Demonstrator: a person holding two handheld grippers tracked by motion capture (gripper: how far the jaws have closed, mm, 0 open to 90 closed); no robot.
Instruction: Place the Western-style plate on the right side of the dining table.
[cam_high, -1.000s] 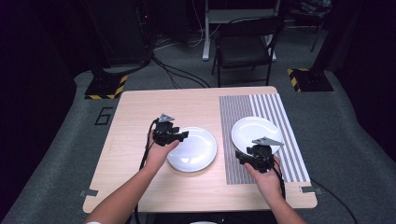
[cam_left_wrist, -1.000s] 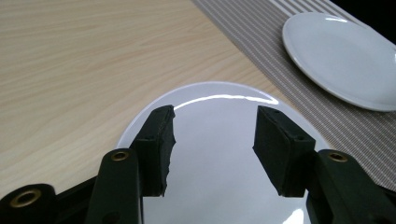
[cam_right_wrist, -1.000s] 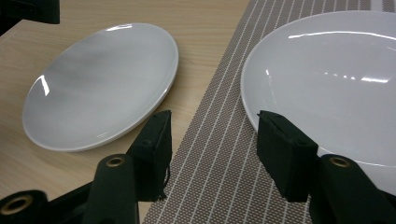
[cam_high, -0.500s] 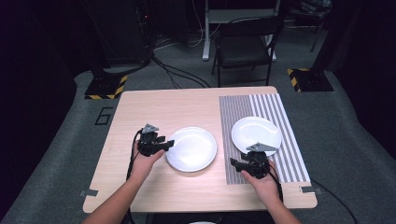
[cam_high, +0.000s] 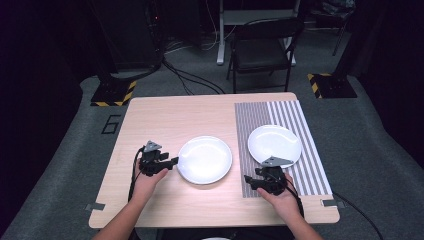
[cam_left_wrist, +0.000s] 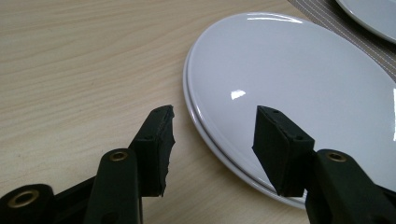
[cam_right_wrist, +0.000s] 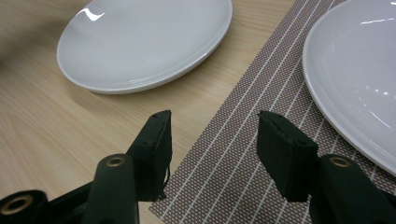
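Left gripper (cam_left_wrist: 212, 135) jaws spread, gripping nothing; white plate (cam_left_wrist: 299, 93) rim just ahead, far edge cut off. Right gripper (cam_right_wrist: 212, 140) spread, over striped placemat (cam_right_wrist: 233, 154) edge on tabletop (cam_high: 165, 115); second plate (cam_right_wrist: 355, 84) beside, cropped. Both plates empty.

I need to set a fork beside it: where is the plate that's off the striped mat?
In the high view the plate lies on the bare wood at the table's middle, just left of the striped mat, with the left gripper at its left rim.

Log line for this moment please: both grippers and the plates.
left gripper: open, at rim of plate on wood | right gripper: open, over placemat edge | plate on placemat: untouched
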